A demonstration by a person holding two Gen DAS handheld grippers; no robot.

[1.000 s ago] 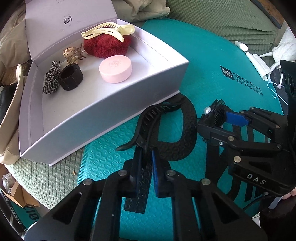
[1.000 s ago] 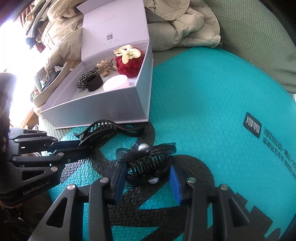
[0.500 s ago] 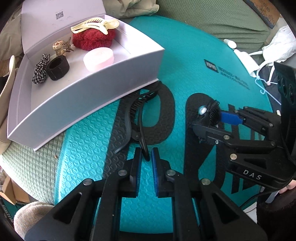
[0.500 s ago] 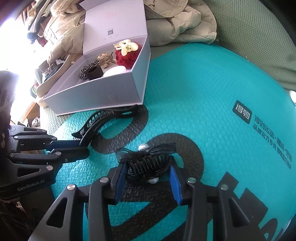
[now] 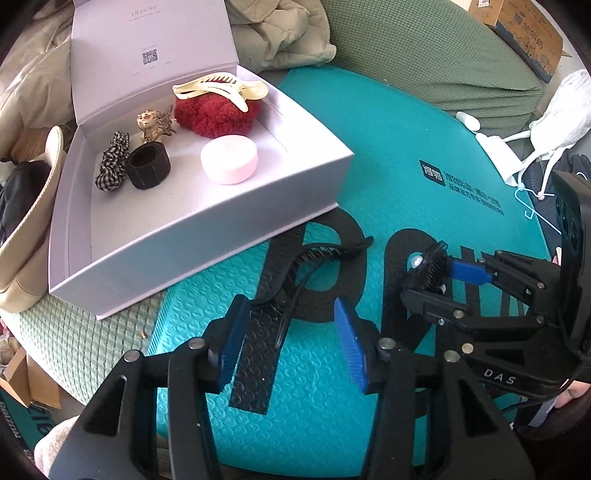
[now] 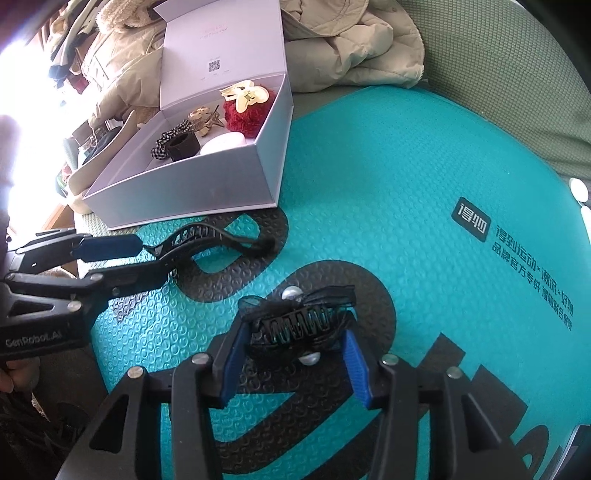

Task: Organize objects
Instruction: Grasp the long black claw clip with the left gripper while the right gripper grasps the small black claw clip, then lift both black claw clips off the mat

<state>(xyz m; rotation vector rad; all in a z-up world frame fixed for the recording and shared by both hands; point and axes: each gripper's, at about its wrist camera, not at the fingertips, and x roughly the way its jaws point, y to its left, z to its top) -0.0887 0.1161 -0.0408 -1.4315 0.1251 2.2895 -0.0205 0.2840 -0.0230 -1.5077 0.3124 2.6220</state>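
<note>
1. I see the long black hair clip [image 5: 295, 273] lying on the teal mat [image 5: 406, 147], just in front of the box's near wall, its tail end between my left gripper's [image 5: 291, 338] blue pads.
2. My left jaws have just been opening; they now stand apart, with a gap on each side of the clip, so the pads do not press on it.
3. The black claw clip with pearl beads [image 6: 299, 325] lies on the mat over a black printed letter, to the right of the long clip and apart from it.
4. My right gripper [image 6: 293, 358] straddles this claw clip. Its jaws have just been opening a little; the left pad sits right against the clip's end and the right pad stands just clear, so I read it as released.
5. The open lilac box [image 5: 221, 229] stands on the mat's far left part, lid upright at the back.
6. Inside it I see a cream claw clip [image 5: 221, 86] resting on a red fluffy scrunchie [image 5: 218, 114], a gold ornament clip [image 5: 153, 123], a checked scrunchie [image 5: 112, 162], a black band [image 5: 147, 166] touching it, and a pink round case [image 5: 229, 158].
7. Beyond the box lies a beige padded jacket [image 5: 280, 33] on green upholstery [image 5: 424, 48].
</note>
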